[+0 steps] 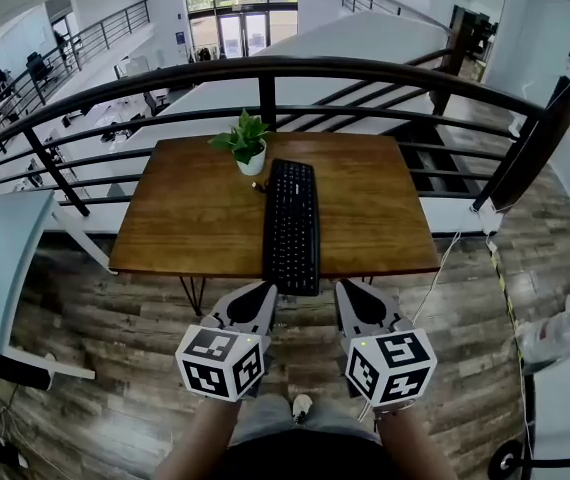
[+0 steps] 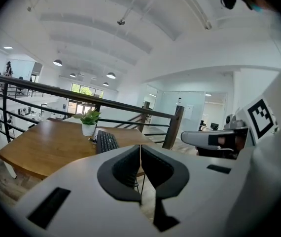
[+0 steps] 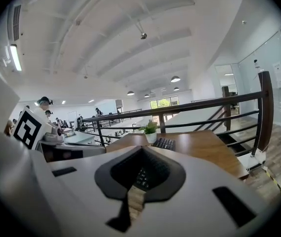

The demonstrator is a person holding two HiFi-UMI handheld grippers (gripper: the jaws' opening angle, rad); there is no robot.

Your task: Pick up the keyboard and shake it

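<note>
Wood floor (image 1: 115, 338) lay open between you and the wooden table (image 1: 195, 208), and bare tabletop ran wide on both sides of the keyboard (image 1: 292, 226). That keyboard lay lengthwise down the middle. Its far end sat near the potted plant (image 1: 248, 146), and its near end stuck out a little past the table's front edge. A dark railing (image 1: 265, 68) curved close behind the table's far edge and closed that side off. A white desk (image 1: 0, 253) crowded in from the left.

You held the left gripper (image 1: 264, 292) and the right gripper (image 1: 349, 294) low in front of you, one to each side of the keyboard's near end. Each gripper's jaws were pressed together with nothing between them. Neither gripper was on the keyboard, though in the head view their tips sat just beside its near corners.

Each gripper's own view lost the keyboard's near end behind the dark jaw pads. Most of the table's thin legs (image 1: 195, 293) were tucked under the top. At the right edge a pale bundle (image 1: 565, 333) was cut off and hard to make out.
</note>
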